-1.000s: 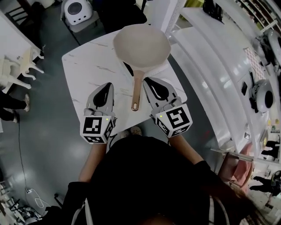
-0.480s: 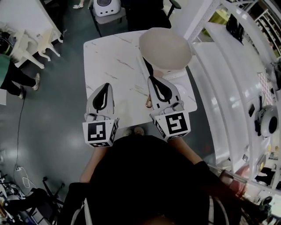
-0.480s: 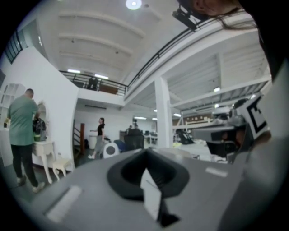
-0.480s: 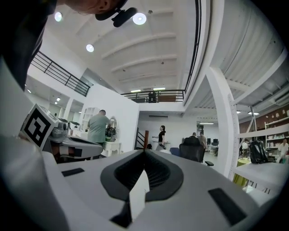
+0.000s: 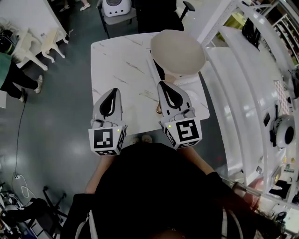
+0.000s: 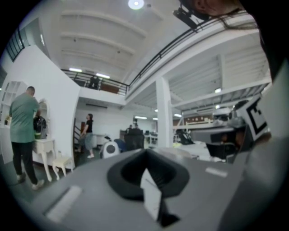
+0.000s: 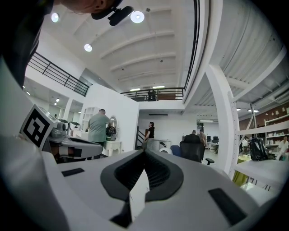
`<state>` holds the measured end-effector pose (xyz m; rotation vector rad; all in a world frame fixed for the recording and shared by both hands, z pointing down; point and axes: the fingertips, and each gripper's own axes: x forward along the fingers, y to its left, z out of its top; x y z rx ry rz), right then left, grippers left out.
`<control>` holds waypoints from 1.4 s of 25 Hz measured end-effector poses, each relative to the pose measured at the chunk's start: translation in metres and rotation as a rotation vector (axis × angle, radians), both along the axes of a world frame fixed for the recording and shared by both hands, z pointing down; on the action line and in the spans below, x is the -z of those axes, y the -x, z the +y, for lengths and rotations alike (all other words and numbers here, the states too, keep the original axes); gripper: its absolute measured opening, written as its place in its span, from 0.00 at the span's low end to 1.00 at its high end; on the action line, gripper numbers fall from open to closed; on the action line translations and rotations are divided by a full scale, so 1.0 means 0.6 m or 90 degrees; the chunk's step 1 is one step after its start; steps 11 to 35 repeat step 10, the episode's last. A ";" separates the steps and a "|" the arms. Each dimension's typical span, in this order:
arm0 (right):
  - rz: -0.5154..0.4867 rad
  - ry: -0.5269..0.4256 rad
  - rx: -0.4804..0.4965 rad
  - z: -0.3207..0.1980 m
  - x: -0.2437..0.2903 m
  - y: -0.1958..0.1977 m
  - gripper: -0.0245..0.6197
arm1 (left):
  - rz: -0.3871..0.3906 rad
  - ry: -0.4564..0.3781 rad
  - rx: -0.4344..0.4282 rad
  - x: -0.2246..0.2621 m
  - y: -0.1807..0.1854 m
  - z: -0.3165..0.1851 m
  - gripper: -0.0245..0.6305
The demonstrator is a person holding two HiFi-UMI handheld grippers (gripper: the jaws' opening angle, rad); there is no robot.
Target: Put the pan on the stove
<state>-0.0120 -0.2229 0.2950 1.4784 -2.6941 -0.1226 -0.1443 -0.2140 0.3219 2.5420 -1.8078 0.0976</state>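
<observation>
A beige pan (image 5: 177, 50) rests at the far right corner of the white marble table (image 5: 121, 70), on a dark and white object (image 5: 186, 80) that it mostly hides. Its handle runs toward me; only the end (image 5: 159, 110) shows beside my right gripper (image 5: 163, 84), which hangs shut over the handle. My left gripper (image 5: 113, 90) is shut too, above the table's near left edge. In the left gripper view the gripper (image 6: 145, 151) points level into the room with nothing between its jaws. The right gripper (image 7: 144, 151) does the same in its own view.
White shelving (image 5: 243, 79) runs along the right of the table. A white side table (image 5: 35, 46) and a person in green (image 5: 9, 70) are at the left. An office chair (image 5: 154, 11) and a white round device (image 5: 114, 7) stand beyond the table.
The head view has swung, so the table and pan sit further right in the picture. The handle lay bare between the grippers; now the right gripper covers most of it.
</observation>
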 end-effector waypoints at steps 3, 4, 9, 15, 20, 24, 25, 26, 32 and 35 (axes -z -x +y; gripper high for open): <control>0.000 0.001 -0.003 -0.002 -0.003 -0.002 0.07 | 0.002 0.003 -0.007 -0.005 -0.005 -0.002 0.05; 0.000 0.002 -0.004 -0.002 -0.003 -0.003 0.07 | 0.002 0.003 -0.009 -0.005 -0.007 -0.003 0.05; -0.003 0.007 -0.011 -0.004 -0.006 -0.010 0.07 | 0.003 0.004 -0.014 -0.007 -0.011 -0.004 0.05; -0.003 0.008 -0.012 -0.004 -0.007 -0.011 0.07 | 0.003 0.004 -0.014 -0.007 -0.011 -0.004 0.05; -0.003 0.008 -0.012 -0.004 -0.007 -0.011 0.07 | 0.003 0.004 -0.014 -0.007 -0.011 -0.004 0.05; -0.003 0.008 -0.012 -0.004 -0.007 -0.011 0.07 | 0.003 0.004 -0.014 -0.007 -0.011 -0.004 0.05; -0.003 0.008 -0.012 -0.004 -0.007 -0.011 0.07 | 0.003 0.004 -0.014 -0.007 -0.011 -0.004 0.05; -0.003 0.008 -0.012 -0.004 -0.007 -0.011 0.07 | 0.003 0.004 -0.014 -0.007 -0.011 -0.004 0.05; -0.003 0.008 -0.012 -0.004 -0.007 -0.011 0.07 | 0.003 0.004 -0.014 -0.007 -0.011 -0.004 0.05; -0.003 0.008 -0.012 -0.004 -0.007 -0.011 0.07 | 0.003 0.004 -0.014 -0.007 -0.011 -0.004 0.05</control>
